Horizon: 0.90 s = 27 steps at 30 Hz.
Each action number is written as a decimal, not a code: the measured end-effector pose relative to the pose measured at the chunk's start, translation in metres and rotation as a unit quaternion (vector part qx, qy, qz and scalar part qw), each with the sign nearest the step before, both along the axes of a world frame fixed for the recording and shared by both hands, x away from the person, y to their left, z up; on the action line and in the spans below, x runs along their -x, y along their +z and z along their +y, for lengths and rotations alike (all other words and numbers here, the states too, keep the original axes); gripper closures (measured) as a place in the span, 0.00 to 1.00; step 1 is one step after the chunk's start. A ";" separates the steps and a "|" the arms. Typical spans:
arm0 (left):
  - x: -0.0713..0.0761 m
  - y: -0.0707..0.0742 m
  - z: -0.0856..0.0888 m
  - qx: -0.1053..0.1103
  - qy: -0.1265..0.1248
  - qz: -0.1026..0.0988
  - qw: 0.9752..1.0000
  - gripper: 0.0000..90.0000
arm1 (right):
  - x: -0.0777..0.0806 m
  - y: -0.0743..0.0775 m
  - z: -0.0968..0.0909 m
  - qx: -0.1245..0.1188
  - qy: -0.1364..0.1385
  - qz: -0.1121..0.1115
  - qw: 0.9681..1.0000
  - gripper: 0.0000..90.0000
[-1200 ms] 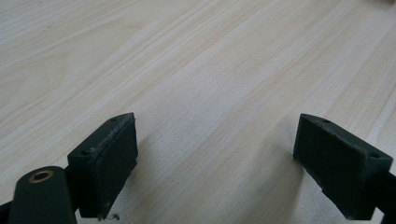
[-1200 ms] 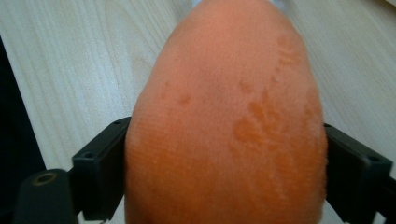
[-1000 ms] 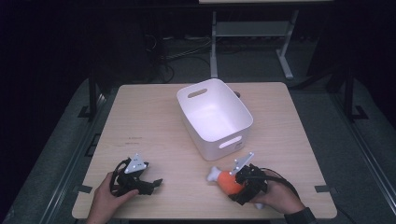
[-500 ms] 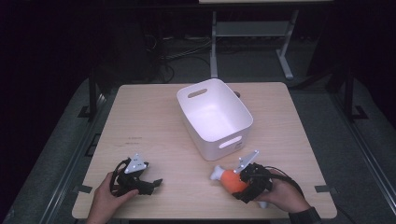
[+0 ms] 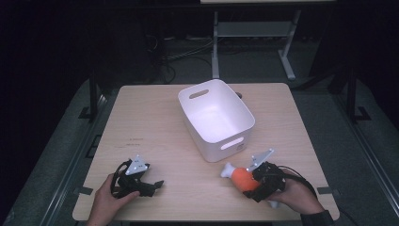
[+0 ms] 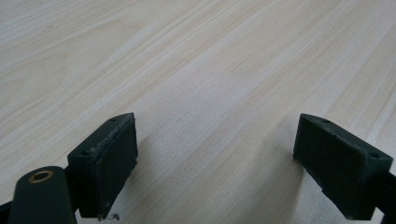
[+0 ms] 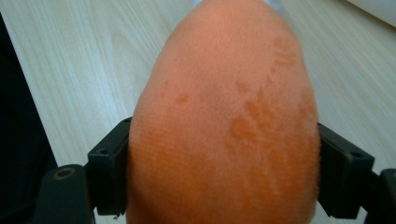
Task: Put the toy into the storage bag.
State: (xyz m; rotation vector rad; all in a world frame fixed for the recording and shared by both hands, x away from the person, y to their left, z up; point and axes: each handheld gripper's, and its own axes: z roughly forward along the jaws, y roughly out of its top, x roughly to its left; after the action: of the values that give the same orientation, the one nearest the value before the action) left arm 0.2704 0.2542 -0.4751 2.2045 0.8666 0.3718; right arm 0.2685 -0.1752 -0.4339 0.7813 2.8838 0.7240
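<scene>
Orange plush toy (image 7: 224, 121) sits clamped between my right gripper (image 5: 261, 181) pads; left gripper (image 5: 141, 183) released, nothing between its jaws.

Orange plush toy (image 5: 243, 178) with a white tip, fuzzy surface with darker blotches (image 7: 224, 126). Lay tilted, white end toward 10 o'clock, just off the white bin (image 5: 217, 120) at its 5 o'clock, clamped at its wide orange body.

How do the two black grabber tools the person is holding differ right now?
The right gripper is clamped on an orange plush toy with a white tip, near the white bin; the left gripper holds nothing, its jaws wide apart over bare table. The right one sits close to the bin, the left one farther off. Both are black, hand-held, and carry a grey plate.
</scene>
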 end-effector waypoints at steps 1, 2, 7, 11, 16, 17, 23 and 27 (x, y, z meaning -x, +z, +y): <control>0.000 0.000 0.000 0.000 0.000 0.000 1.000 0.14 | 0.000 0.000 -0.003 0.000 -0.003 0.000 1.000 0.23; 0.000 0.000 0.000 0.000 0.000 0.000 1.000 0.14 | 0.001 0.000 -0.004 -0.001 -0.006 0.001 1.000 0.23; 0.000 0.000 0.000 0.000 0.000 0.000 1.000 0.14 | 0.001 0.001 -0.014 -0.003 -0.017 -0.001 1.000 0.23; 0.000 0.000 0.000 0.000 0.000 0.000 1.000 0.14 | 0.003 0.003 -0.024 -0.005 -0.029 -0.001 1.000 0.23; 0.000 0.000 0.000 0.000 0.000 0.000 1.000 0.14 | 0.003 0.005 -0.035 -0.009 -0.043 -0.003 0.999 0.23; 0.000 0.000 0.000 0.000 0.000 0.000 1.000 0.14 | 0.003 0.006 -0.037 -0.009 -0.046 -0.005 0.999 0.23; 0.000 0.000 0.000 0.000 0.000 0.000 1.000 0.14 | 0.003 0.009 -0.053 -0.012 -0.066 -0.008 0.998 0.23; 0.000 0.000 0.000 0.000 0.000 0.000 1.000 0.14 | 0.002 0.011 -0.062 -0.018 -0.080 -0.013 0.997 0.23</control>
State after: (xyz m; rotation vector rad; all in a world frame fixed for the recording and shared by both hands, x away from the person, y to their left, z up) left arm 0.2704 0.2542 -0.4751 2.2043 0.8666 0.3716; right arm 0.2667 -0.2372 -0.4225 0.9863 2.7530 0.7616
